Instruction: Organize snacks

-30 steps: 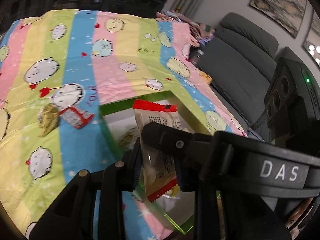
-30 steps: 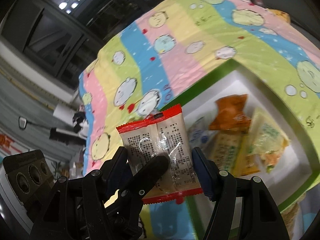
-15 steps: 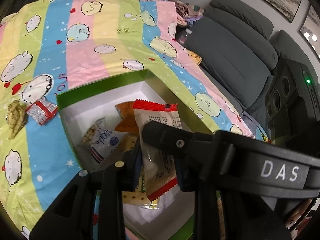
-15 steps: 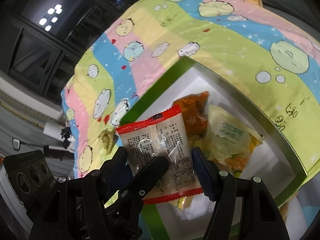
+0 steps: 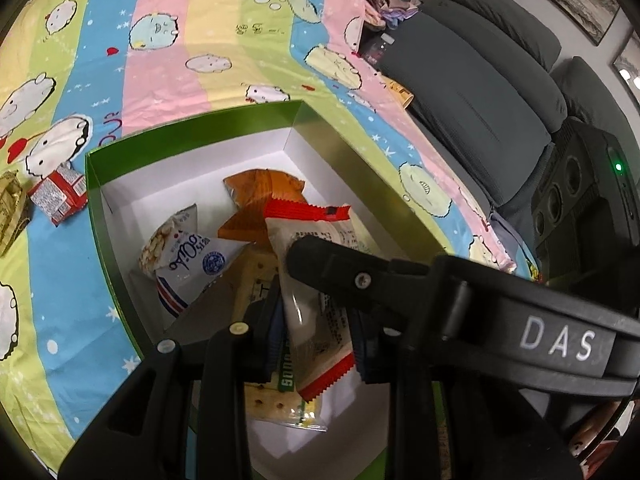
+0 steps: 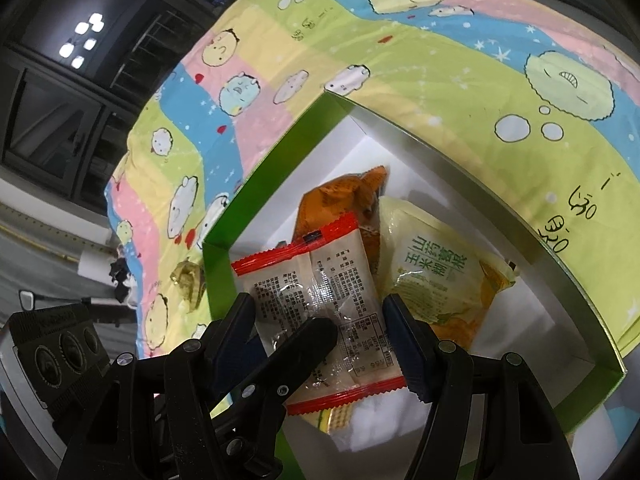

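A clear snack packet with red ends [image 5: 312, 276] [image 6: 320, 292] hangs over the open green box [image 5: 192, 126] [image 6: 276, 164], which is white inside. My left gripper [image 5: 316, 328] is shut on the packet's thin faces. My right gripper [image 6: 320, 320] is shut across its width, with the pads against both side edges. The right gripper crosses the left wrist view as a black bar marked DAS [image 5: 440, 300]. In the box lie an orange packet [image 5: 260, 188] [image 6: 344, 196], a white-and-blue packet [image 5: 188, 256], crackers [image 5: 260, 276] and a yellow-green packet [image 6: 432, 272].
The box sits on a striped cartoon cloth [image 5: 160, 60]. Left of the box on the cloth lie a red-and-white packet [image 5: 58, 196] and a gold one [image 5: 10, 208]. A grey sofa [image 5: 480, 92] runs along the cloth's right edge, with a black device [image 5: 592, 200] in front of it.
Both grippers have moved forward and down together with the packet, from above the box's near edge to over its inside. The box now fills more of both views.
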`<control>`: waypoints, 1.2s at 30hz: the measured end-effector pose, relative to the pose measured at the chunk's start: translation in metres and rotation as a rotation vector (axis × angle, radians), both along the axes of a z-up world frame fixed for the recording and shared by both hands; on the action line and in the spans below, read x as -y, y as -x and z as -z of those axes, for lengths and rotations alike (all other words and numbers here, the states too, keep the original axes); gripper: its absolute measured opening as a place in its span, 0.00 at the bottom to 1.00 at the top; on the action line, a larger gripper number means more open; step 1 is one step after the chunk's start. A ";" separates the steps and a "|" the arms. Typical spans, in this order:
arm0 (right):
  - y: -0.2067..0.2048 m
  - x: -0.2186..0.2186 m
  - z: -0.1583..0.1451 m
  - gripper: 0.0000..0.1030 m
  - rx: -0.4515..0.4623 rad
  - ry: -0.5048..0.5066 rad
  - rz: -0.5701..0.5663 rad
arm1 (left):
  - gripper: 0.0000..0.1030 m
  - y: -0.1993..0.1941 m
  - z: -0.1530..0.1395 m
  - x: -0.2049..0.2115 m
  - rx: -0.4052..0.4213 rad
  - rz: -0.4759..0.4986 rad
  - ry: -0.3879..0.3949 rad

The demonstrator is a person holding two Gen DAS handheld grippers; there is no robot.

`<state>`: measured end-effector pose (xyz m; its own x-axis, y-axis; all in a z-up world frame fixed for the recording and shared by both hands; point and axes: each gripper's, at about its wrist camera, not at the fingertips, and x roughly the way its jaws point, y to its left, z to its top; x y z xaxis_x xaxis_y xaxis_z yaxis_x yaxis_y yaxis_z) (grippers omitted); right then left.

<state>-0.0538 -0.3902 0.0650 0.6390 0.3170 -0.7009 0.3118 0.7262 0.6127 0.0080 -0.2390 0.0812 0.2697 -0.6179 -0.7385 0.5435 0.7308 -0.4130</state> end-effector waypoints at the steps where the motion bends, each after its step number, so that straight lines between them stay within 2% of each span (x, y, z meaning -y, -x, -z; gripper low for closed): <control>1: -0.001 0.000 0.001 0.67 -0.004 0.001 0.002 | 0.26 -0.001 0.001 0.000 -0.007 -0.002 -0.001; 4: 0.000 -0.001 0.002 0.67 -0.011 0.012 0.005 | 0.29 0.000 0.002 -0.004 -0.035 -0.011 0.006; 7: 0.003 -0.001 -0.003 0.67 0.005 0.019 0.012 | 0.35 0.001 -0.004 -0.011 -0.021 -0.024 0.009; 9: 0.005 -0.003 -0.007 0.68 0.015 0.036 0.019 | 0.45 0.003 -0.011 -0.018 0.002 -0.040 0.006; 13: 0.010 -0.008 -0.018 0.69 0.040 0.065 0.032 | 0.57 0.004 -0.025 -0.041 0.022 -0.086 0.042; 16: 0.012 -0.016 -0.027 0.72 0.069 0.075 0.020 | 0.64 0.005 -0.034 -0.059 0.045 -0.127 0.033; 18: 0.011 -0.025 -0.035 0.72 0.083 0.106 0.009 | 0.73 0.005 -0.038 -0.073 0.069 -0.163 0.022; 25: -0.002 -0.067 -0.053 0.74 0.116 0.169 -0.075 | 0.77 -0.003 -0.041 -0.148 0.092 -0.340 0.020; 29: -0.019 -0.101 -0.058 0.75 0.128 0.205 -0.137 | 0.84 -0.008 -0.031 -0.198 0.093 -0.471 -0.023; 36: -0.077 -0.165 -0.048 0.75 0.093 0.187 -0.295 | 0.85 -0.016 -0.002 -0.272 -0.001 -0.655 -0.031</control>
<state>0.0233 -0.2254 0.1129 0.6032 0.3689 -0.7072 0.0208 0.8790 0.4763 0.0243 0.0325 0.0827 0.5824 -0.3047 -0.7536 -0.0184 0.9219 -0.3869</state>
